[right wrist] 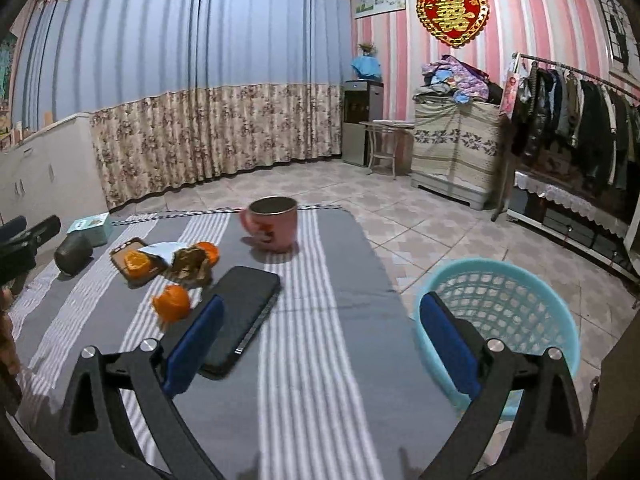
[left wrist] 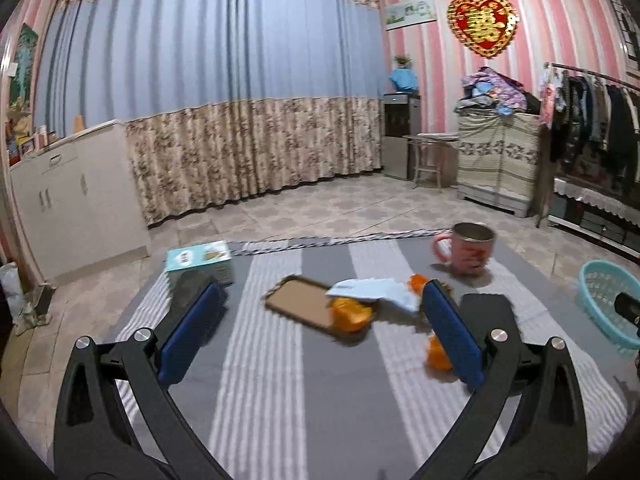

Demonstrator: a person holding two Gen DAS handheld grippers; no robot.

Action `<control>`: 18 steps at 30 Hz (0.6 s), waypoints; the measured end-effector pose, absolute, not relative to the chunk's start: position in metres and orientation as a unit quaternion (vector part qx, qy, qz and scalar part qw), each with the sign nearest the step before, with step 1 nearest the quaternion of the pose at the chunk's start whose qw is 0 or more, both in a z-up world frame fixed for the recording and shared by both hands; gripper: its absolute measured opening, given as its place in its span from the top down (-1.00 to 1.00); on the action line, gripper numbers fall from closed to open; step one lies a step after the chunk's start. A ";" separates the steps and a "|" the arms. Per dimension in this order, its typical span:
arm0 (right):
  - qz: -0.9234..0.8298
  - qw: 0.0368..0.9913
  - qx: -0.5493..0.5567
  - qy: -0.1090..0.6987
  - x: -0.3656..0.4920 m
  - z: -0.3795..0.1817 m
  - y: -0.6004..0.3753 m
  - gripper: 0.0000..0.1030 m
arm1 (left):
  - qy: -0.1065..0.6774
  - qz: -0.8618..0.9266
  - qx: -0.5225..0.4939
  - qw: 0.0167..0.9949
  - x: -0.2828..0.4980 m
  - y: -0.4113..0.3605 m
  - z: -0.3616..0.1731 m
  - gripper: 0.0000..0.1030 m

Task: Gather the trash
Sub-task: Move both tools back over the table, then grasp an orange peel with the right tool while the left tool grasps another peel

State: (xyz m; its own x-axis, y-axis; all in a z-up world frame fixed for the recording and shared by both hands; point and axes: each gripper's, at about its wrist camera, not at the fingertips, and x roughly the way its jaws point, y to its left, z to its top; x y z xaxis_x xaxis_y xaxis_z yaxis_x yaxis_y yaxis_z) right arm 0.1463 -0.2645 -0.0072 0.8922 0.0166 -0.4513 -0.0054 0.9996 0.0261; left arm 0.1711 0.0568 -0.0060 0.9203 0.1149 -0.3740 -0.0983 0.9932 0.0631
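Orange peel pieces (left wrist: 351, 314) (right wrist: 172, 302) lie on the grey striped tablecloth (left wrist: 280, 380), one on a brown phone case (left wrist: 296, 302) (right wrist: 128, 254). A white tissue (left wrist: 372, 290) (right wrist: 162, 250) and a brownish crumpled wrapper (right wrist: 192, 266) lie beside them. A turquoise mesh basket (right wrist: 500, 312) (left wrist: 608, 304) stands at the table's right edge. My left gripper (left wrist: 320, 332) is open and empty above the table, short of the peel. My right gripper (right wrist: 324, 344) is open and empty, between the black phone (right wrist: 244, 312) and the basket.
A pink mug (left wrist: 466, 250) (right wrist: 272, 224) stands at the far side. A teal box (left wrist: 200, 262) and a dark cylinder (right wrist: 72, 258) sit at the far left. The black phone also shows in the left wrist view (left wrist: 488, 316). Tiled floor, cabinet and clothes rack surround the table.
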 end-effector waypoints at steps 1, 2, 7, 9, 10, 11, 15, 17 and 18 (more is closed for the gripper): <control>0.010 0.972 0.014 0.234 0.149 -0.009 -0.258 -0.87 | 0.193 0.058 0.021 0.979 0.171 0.062 -0.008 -0.89; 0.012 0.972 0.014 0.236 0.151 -0.010 -0.255 -0.87 | 0.196 0.063 0.020 0.978 0.172 0.069 -0.010 -0.89; 0.021 0.968 0.009 0.251 0.163 -0.020 -0.230 -0.87 | 0.209 0.083 0.021 0.974 0.178 0.100 -0.021 -0.89; 0.026 0.966 0.009 0.257 0.168 -0.024 -0.221 -0.87 | 0.211 0.088 0.019 0.973 0.180 0.108 -0.024 -0.89; 0.029 0.965 0.009 0.262 0.172 -0.028 -0.215 -0.87 | 0.212 0.089 0.018 0.973 0.181 0.112 -0.026 -0.89; 0.031 0.964 0.009 0.266 0.174 -0.030 -0.212 -0.87 | 0.215 0.090 0.018 0.972 0.182 0.115 -0.028 -0.89; 0.039 0.958 0.014 0.285 0.186 -0.042 -0.195 -0.87 | 0.225 0.096 0.019 0.970 0.186 0.129 -0.037 -0.89; 0.044 0.955 0.014 0.293 0.192 -0.047 -0.185 -0.87 | 0.230 0.097 0.020 0.968 0.189 0.135 -0.040 -0.89; 0.047 0.954 0.013 0.296 0.195 -0.049 -0.180 -0.87 | 0.231 0.100 0.022 0.968 0.190 0.139 -0.042 -0.89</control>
State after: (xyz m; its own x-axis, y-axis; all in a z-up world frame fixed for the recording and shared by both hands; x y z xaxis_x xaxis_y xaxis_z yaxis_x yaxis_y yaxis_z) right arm 0.1947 -0.1802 -0.0490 0.8199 0.0977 -0.5641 -0.0825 0.9952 0.0524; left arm 0.1902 0.1389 -0.0422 0.8739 0.2027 -0.4418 -0.1828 0.9792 0.0877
